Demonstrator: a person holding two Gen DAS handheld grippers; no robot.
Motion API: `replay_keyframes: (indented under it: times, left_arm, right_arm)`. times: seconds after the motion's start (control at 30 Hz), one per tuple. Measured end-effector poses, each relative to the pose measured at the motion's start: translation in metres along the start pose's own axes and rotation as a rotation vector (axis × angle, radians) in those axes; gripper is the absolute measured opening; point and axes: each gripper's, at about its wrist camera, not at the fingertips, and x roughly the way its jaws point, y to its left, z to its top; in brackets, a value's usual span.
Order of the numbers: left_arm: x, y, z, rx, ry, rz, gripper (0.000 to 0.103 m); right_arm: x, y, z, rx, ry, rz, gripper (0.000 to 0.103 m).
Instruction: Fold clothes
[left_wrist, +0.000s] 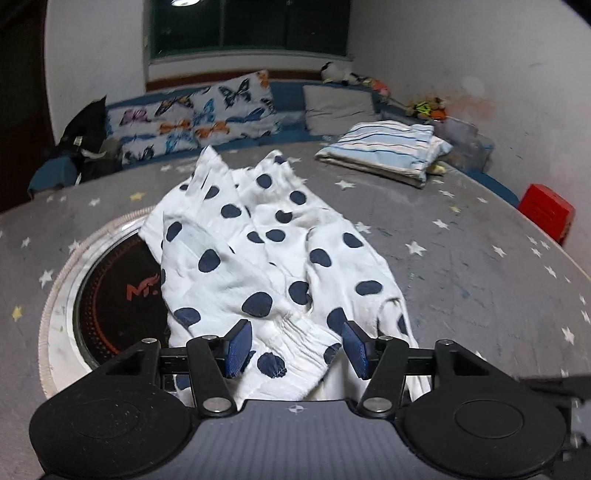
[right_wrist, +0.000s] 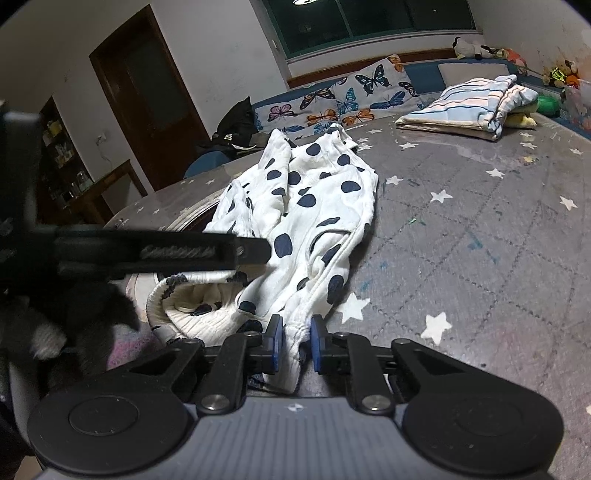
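Note:
A white garment with dark blue dots (left_wrist: 266, 251) lies crumpled on the grey star-patterned table (left_wrist: 461, 258), partly over a round cooktop. My left gripper (left_wrist: 297, 349) is open, its blue pads on either side of the garment's gathered near hem, not pinching it. In the right wrist view the same garment (right_wrist: 306, 206) stretches away from me. My right gripper (right_wrist: 296, 345) is shut on the garment's near edge, cloth pinched between the pads. The left gripper's black body (right_wrist: 147, 251) crosses the left of that view.
A round black cooktop with a silver rim (left_wrist: 107, 291) is set in the table under the garment's left side. A folded striped cloth (left_wrist: 391, 147) lies at the far right. A red box (left_wrist: 546, 212) stands past the right edge. Butterfly cushions (left_wrist: 192, 118) line the sofa behind.

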Motion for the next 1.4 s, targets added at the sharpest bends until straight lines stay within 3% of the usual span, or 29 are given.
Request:
replay_keyframes:
  times: [0.17,0.5,0.87,1.07,1.2,1.3,1.4]
  left_arm:
    - [0.005,0.018,0.001,-0.092,0.029,-0.043,0.032]
    - [-0.034,0.064,-0.009,-0.240,-0.034,-0.107,0.013]
    - [-0.110,0.125,-0.053,-0.389,-0.071,-0.149,0.009]
    - [-0.148,0.119,-0.092,-0.335,-0.015,-0.193,0.009]
    - [-0.158,0.114,-0.115,-0.291,0.060,-0.205,0.009]
    - [-0.157,0.115,-0.123,-0.284,0.090,-0.200,0.014]
    - [-0.161,0.119,-0.118,-0.267,0.083,-0.194,0.019]
  right_arm:
    - [0.001,-0.002,0.000,0.005,0.000,0.003,0.017]
    - [-0.005,-0.005,0.001,0.008,-0.018,0.019,0.010]
    - [-0.042,-0.003,0.009,-0.060,-0.035,0.068,0.009]
    - [-0.070,0.007,-0.003,-0.142,0.030,0.125,0.009]
    - [-0.086,0.011,-0.022,-0.186,0.123,0.165,0.009]
    - [-0.089,0.012,-0.030,-0.206,0.183,0.189,0.014]
    - [-0.093,0.010,-0.024,-0.220,0.189,0.197,0.018]
